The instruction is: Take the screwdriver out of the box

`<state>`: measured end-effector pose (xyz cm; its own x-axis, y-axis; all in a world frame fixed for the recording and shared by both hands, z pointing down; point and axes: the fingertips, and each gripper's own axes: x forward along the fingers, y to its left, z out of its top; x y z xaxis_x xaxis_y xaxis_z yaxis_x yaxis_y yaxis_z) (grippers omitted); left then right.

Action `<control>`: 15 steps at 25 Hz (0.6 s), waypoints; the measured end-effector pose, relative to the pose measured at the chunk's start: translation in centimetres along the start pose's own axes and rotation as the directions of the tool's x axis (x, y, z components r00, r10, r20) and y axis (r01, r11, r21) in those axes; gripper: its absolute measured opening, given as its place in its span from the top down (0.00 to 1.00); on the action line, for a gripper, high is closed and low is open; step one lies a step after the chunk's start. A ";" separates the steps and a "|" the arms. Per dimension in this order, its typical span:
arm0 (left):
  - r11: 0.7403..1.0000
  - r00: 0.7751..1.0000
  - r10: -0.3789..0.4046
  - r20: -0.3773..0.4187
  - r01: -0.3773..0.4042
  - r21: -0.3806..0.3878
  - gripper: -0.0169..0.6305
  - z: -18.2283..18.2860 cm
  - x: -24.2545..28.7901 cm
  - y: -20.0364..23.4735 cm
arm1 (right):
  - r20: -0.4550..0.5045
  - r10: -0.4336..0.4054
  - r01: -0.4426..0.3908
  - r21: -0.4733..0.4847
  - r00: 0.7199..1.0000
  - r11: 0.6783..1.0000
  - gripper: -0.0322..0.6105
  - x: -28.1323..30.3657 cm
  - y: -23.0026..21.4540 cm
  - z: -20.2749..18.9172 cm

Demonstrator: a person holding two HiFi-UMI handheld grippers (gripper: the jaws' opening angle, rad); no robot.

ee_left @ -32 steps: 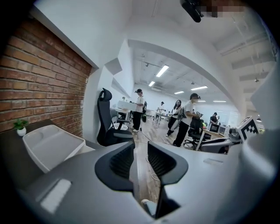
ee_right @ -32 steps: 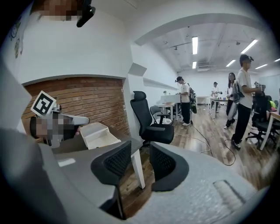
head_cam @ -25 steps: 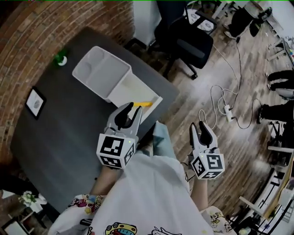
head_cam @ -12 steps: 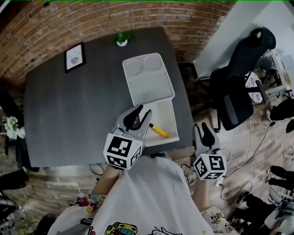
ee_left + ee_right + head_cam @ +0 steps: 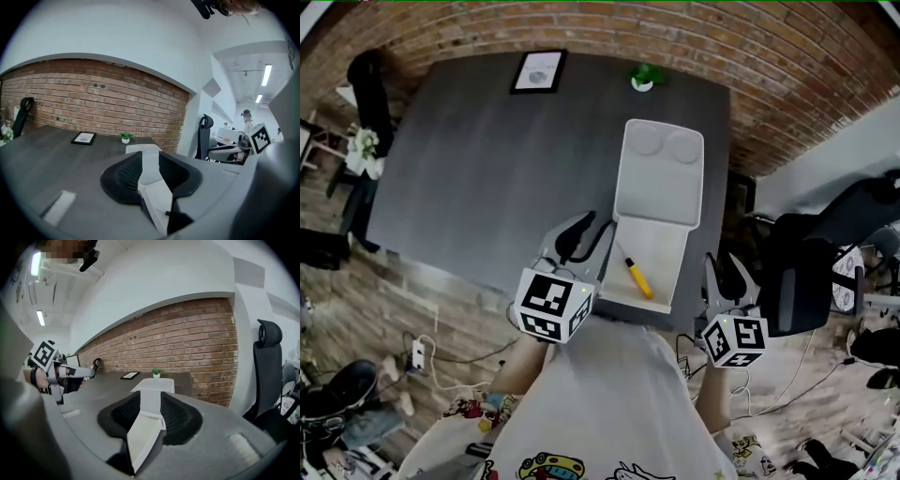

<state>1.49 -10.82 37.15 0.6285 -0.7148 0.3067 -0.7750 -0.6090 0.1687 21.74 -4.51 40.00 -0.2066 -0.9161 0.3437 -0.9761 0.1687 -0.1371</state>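
One screwdriver [image 5: 637, 277] lies in the single open box [image 5: 664, 251] at frame centre. Two grippers flank the box's lower end: the left gripper [image 5: 592, 232] and the right gripper [image 5: 724, 269], both with jaws apart and empty.

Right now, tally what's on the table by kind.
white box: 1
yellow screwdriver, lying in the box: 1
picture frame: 1
potted plant: 1
Total: 4

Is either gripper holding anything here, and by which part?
Nothing is held: left gripper and right gripper are open and empty; the screwdriver lies in the box.
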 end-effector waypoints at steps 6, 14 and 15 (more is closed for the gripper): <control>0.997 0.997 0.071 -0.004 -0.071 -0.022 0.80 -0.3 -1.5 1.5 | -0.030 0.083 -0.084 -0.014 0.996 0.996 0.74 1.4 1.8 0.0; 0.997 0.998 0.062 -0.021 -0.063 -0.045 0.80 -1.0 -2.3 1.2 | -0.047 0.092 -0.094 -0.031 0.995 0.995 0.74 0.9 2.7 0.4; 0.997 0.998 0.058 -0.021 -0.059 -0.047 0.80 -1.0 -2.3 1.1 | -0.052 0.094 -0.096 -0.033 0.994 0.995 0.74 0.9 2.8 0.4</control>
<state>-0.87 -9.53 37.57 0.5810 -0.7416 0.3354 -0.8129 -0.5490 0.1944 18.90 -4.99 39.55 -0.3004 -0.8760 0.3773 -0.9536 0.2675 -0.1382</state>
